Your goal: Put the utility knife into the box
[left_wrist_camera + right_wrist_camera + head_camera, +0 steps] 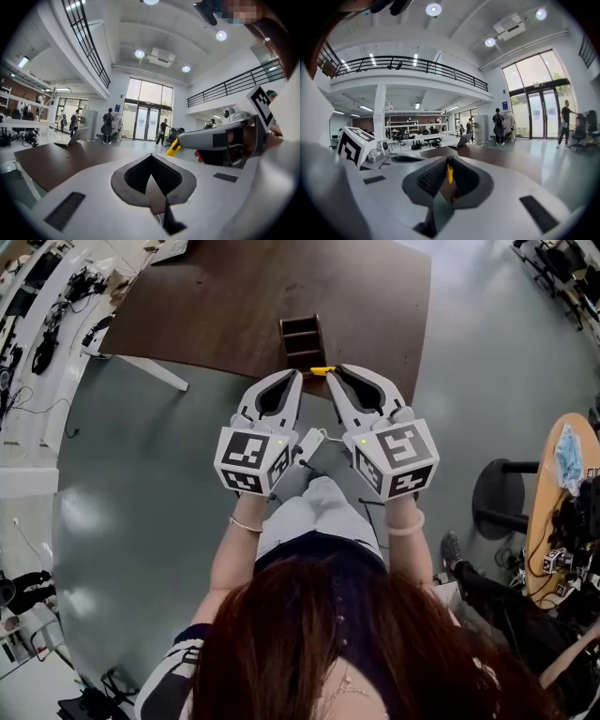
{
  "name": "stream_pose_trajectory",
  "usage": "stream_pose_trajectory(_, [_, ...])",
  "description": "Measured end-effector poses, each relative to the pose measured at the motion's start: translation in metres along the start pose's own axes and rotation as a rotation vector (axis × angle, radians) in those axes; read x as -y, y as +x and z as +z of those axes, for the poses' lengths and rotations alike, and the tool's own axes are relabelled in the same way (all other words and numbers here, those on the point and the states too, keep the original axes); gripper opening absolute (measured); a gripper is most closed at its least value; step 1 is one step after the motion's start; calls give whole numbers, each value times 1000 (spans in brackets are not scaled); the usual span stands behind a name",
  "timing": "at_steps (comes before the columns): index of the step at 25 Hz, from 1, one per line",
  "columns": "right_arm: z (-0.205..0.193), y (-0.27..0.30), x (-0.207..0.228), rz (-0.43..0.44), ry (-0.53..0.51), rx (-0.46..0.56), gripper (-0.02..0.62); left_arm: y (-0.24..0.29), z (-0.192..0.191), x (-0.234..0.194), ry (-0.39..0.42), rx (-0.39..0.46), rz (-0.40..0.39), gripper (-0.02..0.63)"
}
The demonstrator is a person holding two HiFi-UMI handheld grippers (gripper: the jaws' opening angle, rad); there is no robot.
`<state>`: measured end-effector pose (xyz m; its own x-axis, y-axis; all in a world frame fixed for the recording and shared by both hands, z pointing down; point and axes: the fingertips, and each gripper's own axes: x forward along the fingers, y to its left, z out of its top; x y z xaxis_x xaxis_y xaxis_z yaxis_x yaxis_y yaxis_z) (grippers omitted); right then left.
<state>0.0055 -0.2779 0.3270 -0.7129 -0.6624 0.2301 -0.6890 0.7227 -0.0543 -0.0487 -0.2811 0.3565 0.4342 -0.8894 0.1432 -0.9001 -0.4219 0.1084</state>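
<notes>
While aloft, knife [449,172] in right tool [333,372]

White-shelled left hand-held gripper [298,377], right hand-held gripper [329,377] — black-white marker cubes [249,461] [397,457]; striped sleeve [174,677], wrist bracelets [246,524].

The box [302,341] stands on the table [216,306], close to its near edge; nearer the person, the left gripper [298,377] and the right gripper [330,377] lie side by side, left one at the left, their tips near each other and reaching over that edge; the utility knife [322,370] sits between the right gripper's jaws at their tips, just beside the box's near end; the person's knees [314,498] lie below the grippers; a round table [544,521] stands far right, a face mask [568,457] on it; a long bench [33,381] runs along the far left.
</notes>
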Motion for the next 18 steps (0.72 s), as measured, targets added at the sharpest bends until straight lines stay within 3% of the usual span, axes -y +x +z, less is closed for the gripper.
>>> stream_pose_trajectory(8, [-15,54,35,20,57,-72,49,41,-4,-32,-25,-32,4,-8])
stream_pose_trajectory(18, [-93,110,57,21,138,-240,49,82,-68,-64,-75,-124,-24,-8])
